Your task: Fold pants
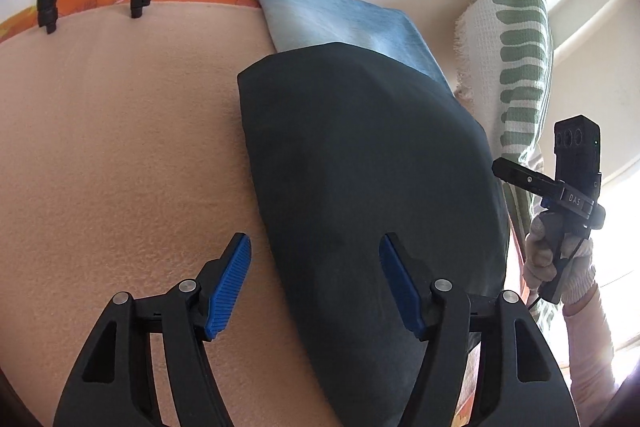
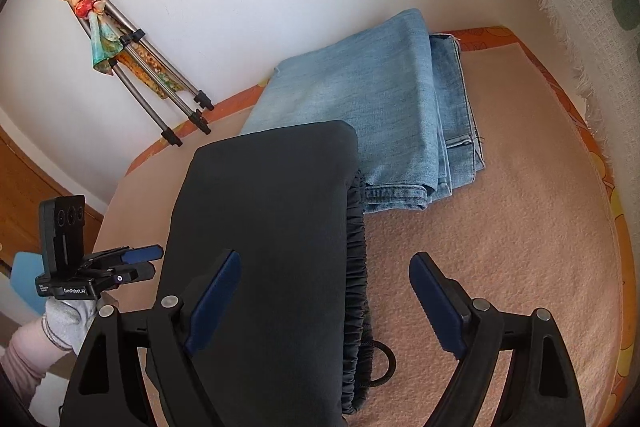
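Dark grey pants (image 1: 360, 187) lie folded into a flat block on the peach blanket (image 1: 120, 147). They also show in the right wrist view (image 2: 264, 227), with the elastic waistband (image 2: 356, 267) and a black drawstring (image 2: 384, 363) along their right edge. My left gripper (image 1: 316, 287) is open and empty just above the near end of the pants. It shows from the side in the right wrist view (image 2: 148, 261). My right gripper (image 2: 324, 303) is open and empty over the waistband edge. It also shows in the left wrist view (image 1: 516, 175), at the right of the pants.
Folded light blue jeans (image 2: 372, 99) lie behind the dark pants, partly under them. A white and green striped cloth (image 1: 516, 39) hangs at the right. Metal tripod legs (image 2: 160, 87) lean on the white wall. The blanket has an orange patterned border (image 2: 560, 83).
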The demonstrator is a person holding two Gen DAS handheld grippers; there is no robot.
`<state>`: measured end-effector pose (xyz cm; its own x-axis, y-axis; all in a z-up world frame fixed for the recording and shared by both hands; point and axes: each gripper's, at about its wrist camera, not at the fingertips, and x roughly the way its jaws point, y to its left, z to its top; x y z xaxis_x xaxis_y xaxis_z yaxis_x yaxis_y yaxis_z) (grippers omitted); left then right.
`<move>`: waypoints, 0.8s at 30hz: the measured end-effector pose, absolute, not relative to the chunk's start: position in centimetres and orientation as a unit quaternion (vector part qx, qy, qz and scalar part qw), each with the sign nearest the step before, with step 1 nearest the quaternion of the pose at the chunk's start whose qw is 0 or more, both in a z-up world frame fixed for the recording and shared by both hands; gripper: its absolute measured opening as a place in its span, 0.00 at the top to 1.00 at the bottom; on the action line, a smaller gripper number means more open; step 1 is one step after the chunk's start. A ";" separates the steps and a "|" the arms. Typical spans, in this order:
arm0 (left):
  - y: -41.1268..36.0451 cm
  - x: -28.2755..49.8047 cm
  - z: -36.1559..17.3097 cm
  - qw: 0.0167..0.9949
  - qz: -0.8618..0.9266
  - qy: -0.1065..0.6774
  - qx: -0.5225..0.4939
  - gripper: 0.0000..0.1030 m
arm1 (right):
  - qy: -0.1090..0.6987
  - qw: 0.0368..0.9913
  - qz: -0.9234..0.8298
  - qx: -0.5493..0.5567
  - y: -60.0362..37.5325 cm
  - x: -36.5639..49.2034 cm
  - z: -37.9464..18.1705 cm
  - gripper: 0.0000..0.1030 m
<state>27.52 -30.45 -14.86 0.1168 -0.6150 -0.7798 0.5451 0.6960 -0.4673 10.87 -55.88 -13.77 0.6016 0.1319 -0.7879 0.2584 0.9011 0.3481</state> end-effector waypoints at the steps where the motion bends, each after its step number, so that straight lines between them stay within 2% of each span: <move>1: -30.6 27.6 -15.1 0.747 -0.386 0.540 -0.033 0.36 | 0.446 0.867 -0.034 0.220 -56.0 11.1 -14.0 0.14; 16: -31.1 29.1 -16.2 0.746 -0.413 0.516 -0.087 0.38 | 0.466 0.840 0.055 0.274 -56.3 13.9 -17.7 0.13; 18: -31.1 29.2 -16.3 0.744 -0.416 0.514 -0.094 0.38 | 0.464 0.842 0.062 0.267 -56.0 14.1 -17.7 0.14; 20: -31.2 29.3 -16.3 0.744 -0.418 0.512 -0.099 0.38 | 0.462 0.841 0.070 0.271 -55.9 14.3 -17.8 0.22; 23: -31.3 29.4 -16.4 0.744 -0.415 0.512 -0.106 0.48 | 0.462 0.839 0.075 0.278 -55.7 14.4 -17.9 0.28; 24: -31.4 29.5 -16.6 0.741 -0.415 0.516 -0.109 0.56 | 0.462 0.840 0.073 0.275 -55.6 14.4 -17.8 0.30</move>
<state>29.45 -31.42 -16.58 0.1225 -0.7278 -0.6748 0.5025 0.6318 -0.5902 14.36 -55.62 -17.84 0.5630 0.3765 -0.7357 0.1317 0.8379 0.5297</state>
